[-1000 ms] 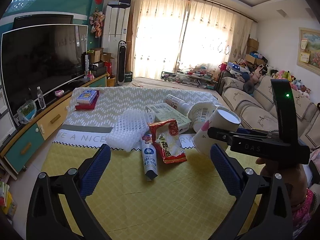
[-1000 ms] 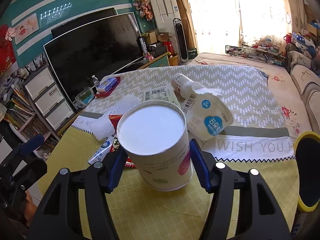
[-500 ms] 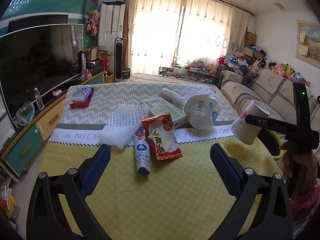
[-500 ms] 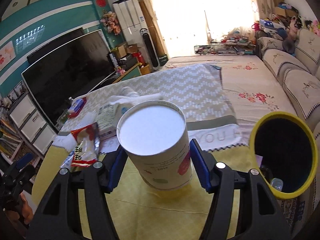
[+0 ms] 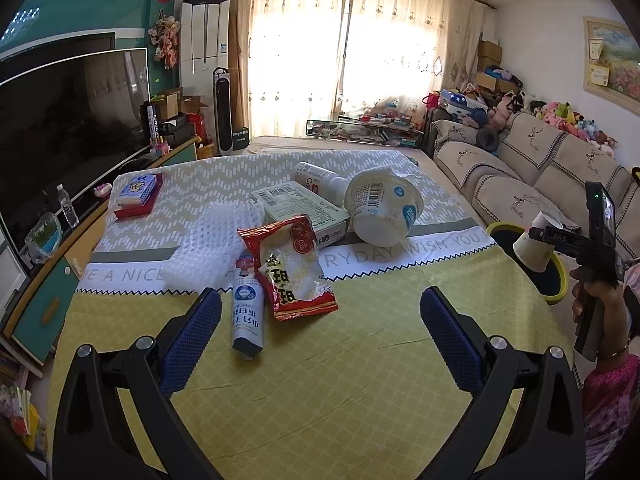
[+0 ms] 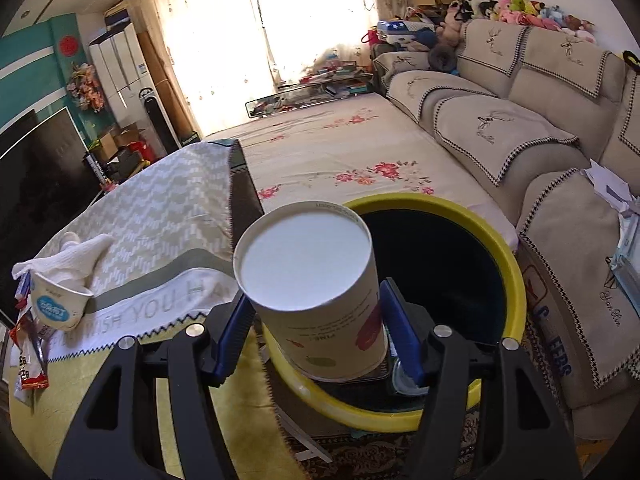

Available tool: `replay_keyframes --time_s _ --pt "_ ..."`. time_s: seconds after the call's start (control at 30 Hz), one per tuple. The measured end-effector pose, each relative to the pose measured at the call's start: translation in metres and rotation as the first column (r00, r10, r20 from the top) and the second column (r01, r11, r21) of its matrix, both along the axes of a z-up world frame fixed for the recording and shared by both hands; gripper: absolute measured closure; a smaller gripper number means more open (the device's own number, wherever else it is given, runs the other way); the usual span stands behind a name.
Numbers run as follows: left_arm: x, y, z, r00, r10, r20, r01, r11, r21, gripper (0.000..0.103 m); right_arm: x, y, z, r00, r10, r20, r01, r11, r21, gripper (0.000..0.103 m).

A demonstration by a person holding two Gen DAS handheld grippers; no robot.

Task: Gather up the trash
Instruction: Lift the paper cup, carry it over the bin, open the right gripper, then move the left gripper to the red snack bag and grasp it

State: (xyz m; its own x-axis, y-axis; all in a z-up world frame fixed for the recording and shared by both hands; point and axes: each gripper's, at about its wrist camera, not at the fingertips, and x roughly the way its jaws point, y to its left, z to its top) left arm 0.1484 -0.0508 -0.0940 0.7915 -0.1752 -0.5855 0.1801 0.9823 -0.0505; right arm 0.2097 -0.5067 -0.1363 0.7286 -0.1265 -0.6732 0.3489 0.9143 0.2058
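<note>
place: home living room | cues: sofa (image 6: 500, 128), television (image 5: 68, 120), curtains (image 5: 320, 60) (plush toys (image 5: 560, 114) too)

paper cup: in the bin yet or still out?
Out. The paper cup sits between the right gripper's pads, bottom toward the camera, over the yellow-rimmed bin's near rim; not dropped.
</note>
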Motion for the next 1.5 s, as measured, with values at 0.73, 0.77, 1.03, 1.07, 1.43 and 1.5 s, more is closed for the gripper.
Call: replay_keyframes --time_s 0.73,0.77,1.03,1.07,1.43,1.5 --pt "0.041 -0.012 -0.024 0.996 0.016 -0.086 -0.014 0.999 0.033 0.005 0.022 0.052 0.057 0.975 0.086 0.206 -0.088 0.996 -0.001 0.024" --pt "0.047 -0.01 -0.026 0.995 0.034 -0.097 -0.03 0.999 0.038 0.005 0.026 0.064 0.062 0.97 0.11 0.217 -0.111 0.994 -0.01 0.024" --pt "0.093 0.004 -0.042 0.981 0.104 -0.161 -0.102 0.995 0.022 0.005 0.046 0.132 0.068 0.934 0.268 0.235 -0.255 0.963 -0.086 0.024" --pt "0.098 0.004 -0.043 0.981 0.108 -0.16 -0.104 0.994 0.031 0.005 0.048 0.136 0.066 0.933 0.278 0.228 -0.264 0.96 -0.09 0.024" --pt "0.141 0.013 -0.054 0.974 0.141 -0.177 -0.131 0.989 0.067 0.012 0.051 0.136 0.057 0.938 0.283 0.201 -0.27 0.959 -0.087 0.024" --pt "0.145 0.009 -0.058 0.972 0.138 -0.191 -0.125 0.989 0.08 0.019 0.052 0.137 0.056 0.937 0.286 0.2 -0.274 0.958 -0.088 0.024"
